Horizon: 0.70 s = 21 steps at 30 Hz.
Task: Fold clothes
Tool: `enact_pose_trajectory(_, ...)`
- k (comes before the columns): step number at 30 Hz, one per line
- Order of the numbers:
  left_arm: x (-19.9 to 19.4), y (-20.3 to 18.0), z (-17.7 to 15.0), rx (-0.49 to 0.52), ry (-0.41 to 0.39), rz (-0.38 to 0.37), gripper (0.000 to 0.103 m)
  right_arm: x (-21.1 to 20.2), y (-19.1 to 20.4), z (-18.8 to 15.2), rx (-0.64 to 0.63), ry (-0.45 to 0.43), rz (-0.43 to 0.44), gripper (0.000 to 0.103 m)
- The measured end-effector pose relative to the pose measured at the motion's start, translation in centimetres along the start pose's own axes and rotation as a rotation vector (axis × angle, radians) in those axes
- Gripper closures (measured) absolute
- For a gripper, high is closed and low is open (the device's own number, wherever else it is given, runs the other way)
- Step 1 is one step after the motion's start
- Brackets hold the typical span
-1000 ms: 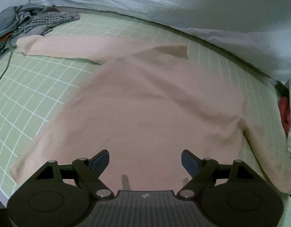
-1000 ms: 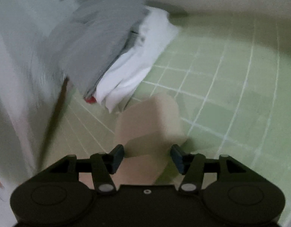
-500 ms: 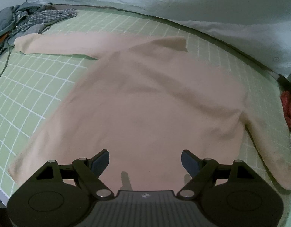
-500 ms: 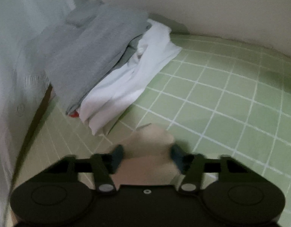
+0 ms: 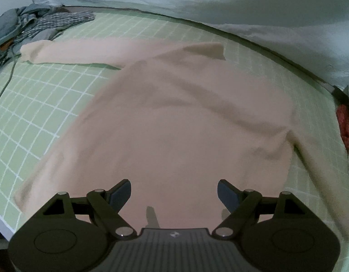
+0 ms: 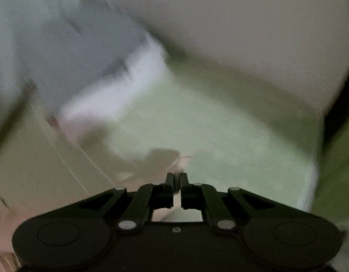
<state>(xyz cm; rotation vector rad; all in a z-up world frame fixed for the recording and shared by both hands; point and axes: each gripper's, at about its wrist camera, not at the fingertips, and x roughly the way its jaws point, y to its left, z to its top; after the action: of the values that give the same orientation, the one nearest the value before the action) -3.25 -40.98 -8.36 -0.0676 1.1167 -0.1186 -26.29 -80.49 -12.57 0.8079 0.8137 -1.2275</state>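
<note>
the peach long-sleeved top point(image 5: 174, 117) is lying spread flat on the green grid-lined bed sheet point(image 5: 38, 104), body smoothed out, collar point(image 5: 206, 48) pointing away toward the pale duvet point(image 5: 219, 2); one sleeve point(image 5: 68, 51) is stretching straight out toward the heap of grey and checked clothes point(image 5: 27, 25), the other sleeve point(image 5: 321, 170) is running down past the frame's lower right edge. laid open like this, the top is looking ready for sleeves to be brought across the body, though a flat shirt fits either a garment just spread or one being unfolded again

the left gripper point(image 5: 174, 192) is hovering above the hem with its jaws spread wide, gripping nothing, probably waiting as a steadying partner over the lower body. the right gripper point(image 6: 177, 179) is showing its jaws pressed nearly together, with a sliver of pale peach fabric point(image 6: 183, 159) just ahead of the tips; i judge it is pinching the cuff of that far sleeve, but the blur is leaving this uncertain

the right wrist view is smearing heavily: a grey and white bundle point(image 6: 102, 72) beside the sheet is readable only as colour, and the grid lines are vanishing. the sleeve end itself is being cut off in the left view, and something red point(image 5: 343, 122) at the edge is too small to name
</note>
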Motion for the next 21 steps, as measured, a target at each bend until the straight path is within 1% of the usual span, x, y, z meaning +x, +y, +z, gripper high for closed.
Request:
enact_pose_trajectory(1,-0.1,0.2,-0.1,-0.010,0.000,0.002,0.019,-0.2,0.3,-0.4,-0.015,0.000,-0.006,0.090)
enact_pose_trajectory(2,-0.2,0.4,-0.1,-0.020,0.000,0.003,0.019,-0.7,0.8,-0.6,-0.033,-0.023,-0.001,0.076)
enact_pose_trajectory(3,-0.2,0.7,-0.2,-0.029,0.000,0.005,0.019,-1.1,1.3,-0.9,-0.051,-0.045,0.003,0.058)
enact_pose_trajectory(4,-0.2,1.0,-0.1,-0.036,0.003,0.006,0.019,-1.6,1.9,-1.1,-0.069,-0.068,0.007,0.049)
enact_pose_trajectory(5,0.0,1.2,-0.1,-0.040,0.007,0.007,0.019,-2.0,2.9,-1.3,-0.107,-0.085,0.041,0.036)
enact_pose_trajectory(6,0.1,1.4,0.0,-0.043,0.011,0.007,0.019,-2.2,4.4,-1.3,-0.159,-0.097,0.094,0.028)
enact_pose_trajectory(8,0.4,1.8,0.3,-0.048,0.016,0.008,0.019,-2.7,7.2,-1.4,-0.263,-0.121,0.202,0.023)
enact_pose_trajectory(10,0.6,2.0,0.7,-0.054,0.014,0.010,0.019,-2.9,10.2,-1.6,-0.357,-0.132,0.306,0.023)
enact_pose_trajectory(16,1.3,2.5,1.8,-0.065,0.007,0.014,0.019,-0.8,20.2,-2.6,-0.572,-0.067,0.595,0.023)
enact_pose_trajectory(17,1.5,2.6,2.0,-0.068,0.006,0.016,0.019,-0.3,22.0,-2.8,-0.611,-0.056,0.638,0.024)
enact_pose_trajectory(18,1.6,2.6,2.2,-0.069,0.008,0.019,0.019,0.2,23.7,-3.2,-0.648,-0.045,0.667,0.027)
enact_pose_trajectory(21,1.7,2.4,2.5,-0.053,0.002,0.033,0.019,1.5,27.6,-4.1,-0.743,-0.012,0.718,0.039)
